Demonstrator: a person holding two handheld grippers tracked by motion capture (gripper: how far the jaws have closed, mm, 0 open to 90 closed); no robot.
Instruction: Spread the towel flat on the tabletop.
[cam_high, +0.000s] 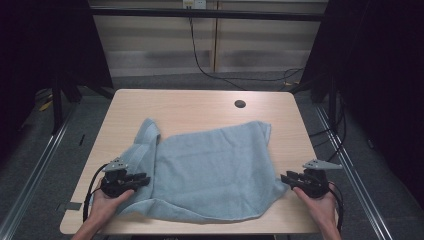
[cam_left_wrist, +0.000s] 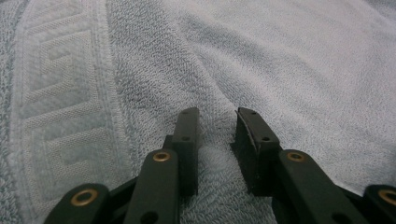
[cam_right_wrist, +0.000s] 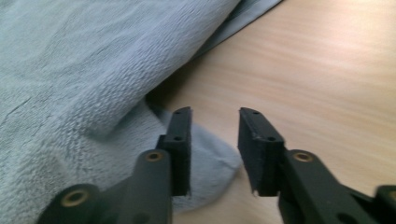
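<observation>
Two tools low in the high view, one at each end of the towel (cam_high: 210, 170). Towel lies rumpled across the middle of the worktop (cam_high: 200, 102), its left end bunched and folded up toward the upper left of the cloth, its near edge running close to the worktop's front.

Left tool (cam_high: 142, 179) sits lower left in that frame, over the towel's left edge. In the left gripper view its jaws stand apart with terry pile between and under them, the woven border band (cam_left_wrist: 56, 107) at frame left. Released, nothing pinched yet. I read this as lining up on the end by the border, where the cloth is flatter and easier to bite.

Right tool (cam_high: 286, 177) sits lower right, just off the towel's right corner. In the right gripper view the jaws are parted and straddle a small corner tip (cam_right_wrist: 210, 156) that lies on bare wood; the main fold rises at upper left of that frame. Released too.

Judgement: both tools are set at opposite ends so I can grip two corners and pull the towel flat or fold it. Corner on the right looks thin; a shallow bite may slip.
</observation>
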